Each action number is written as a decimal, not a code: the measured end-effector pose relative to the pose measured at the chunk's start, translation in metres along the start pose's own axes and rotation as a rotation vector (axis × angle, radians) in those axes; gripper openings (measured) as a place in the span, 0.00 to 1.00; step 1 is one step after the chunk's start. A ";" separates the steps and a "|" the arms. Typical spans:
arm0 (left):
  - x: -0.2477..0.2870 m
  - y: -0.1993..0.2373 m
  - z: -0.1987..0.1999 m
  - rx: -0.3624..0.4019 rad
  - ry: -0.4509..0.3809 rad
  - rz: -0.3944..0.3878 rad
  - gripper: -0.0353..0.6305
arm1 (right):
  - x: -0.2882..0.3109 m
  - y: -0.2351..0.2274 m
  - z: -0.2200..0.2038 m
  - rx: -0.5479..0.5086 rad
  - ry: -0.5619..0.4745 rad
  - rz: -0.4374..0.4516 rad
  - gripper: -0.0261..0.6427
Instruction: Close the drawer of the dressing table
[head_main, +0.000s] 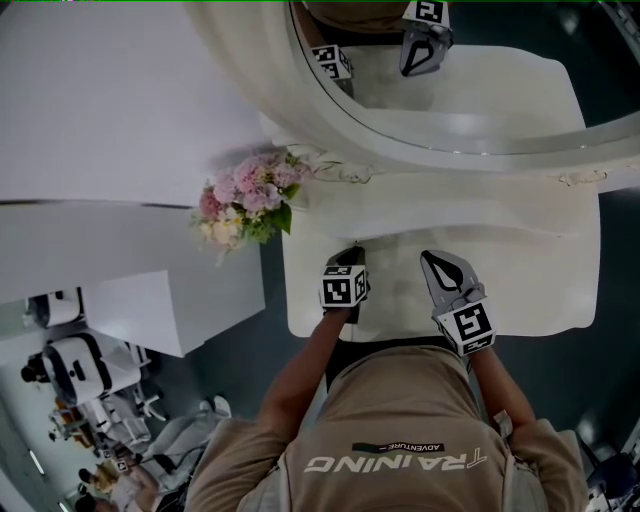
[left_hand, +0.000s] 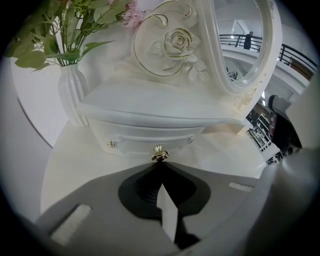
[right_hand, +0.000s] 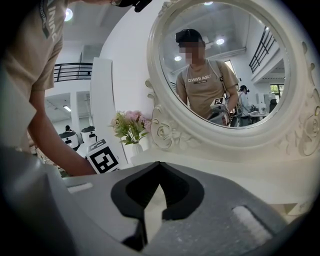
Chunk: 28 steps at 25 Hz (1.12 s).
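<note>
My left gripper (left_hand: 160, 164) has its jaws pressed together on nothing, tips right at the small brass knob (left_hand: 159, 152) of the white carved drawer (left_hand: 142, 140) below the oval white-framed mirror (left_hand: 243, 45). From this angle I can't tell whether the drawer front is flush or a little way out. My right gripper (right_hand: 156, 165) is likewise closed and empty, in front of the mirror. The risk, I judge: closed tips make a narrow point, so pushing the round knob could let them slip and scrape the paint, or skew the drawer until it jams.
</note>
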<state>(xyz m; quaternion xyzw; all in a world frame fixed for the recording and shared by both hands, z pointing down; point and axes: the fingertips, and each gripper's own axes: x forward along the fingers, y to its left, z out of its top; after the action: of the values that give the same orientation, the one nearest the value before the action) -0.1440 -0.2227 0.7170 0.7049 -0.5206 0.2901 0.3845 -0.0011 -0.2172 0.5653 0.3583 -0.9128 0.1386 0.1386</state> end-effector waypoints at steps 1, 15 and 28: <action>0.001 0.001 0.002 0.003 -0.001 0.000 0.08 | 0.001 0.000 0.001 0.000 -0.005 -0.001 0.04; 0.002 0.002 0.015 0.018 -0.023 -0.026 0.08 | -0.013 0.002 0.007 0.008 -0.019 -0.056 0.04; -0.074 -0.010 0.003 0.020 -0.139 -0.057 0.08 | -0.026 0.036 0.014 -0.031 -0.046 -0.058 0.04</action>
<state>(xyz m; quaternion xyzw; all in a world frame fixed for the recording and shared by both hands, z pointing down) -0.1559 -0.1857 0.6534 0.7417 -0.5228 0.2346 0.3486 -0.0101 -0.1812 0.5374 0.3855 -0.9070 0.1121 0.1272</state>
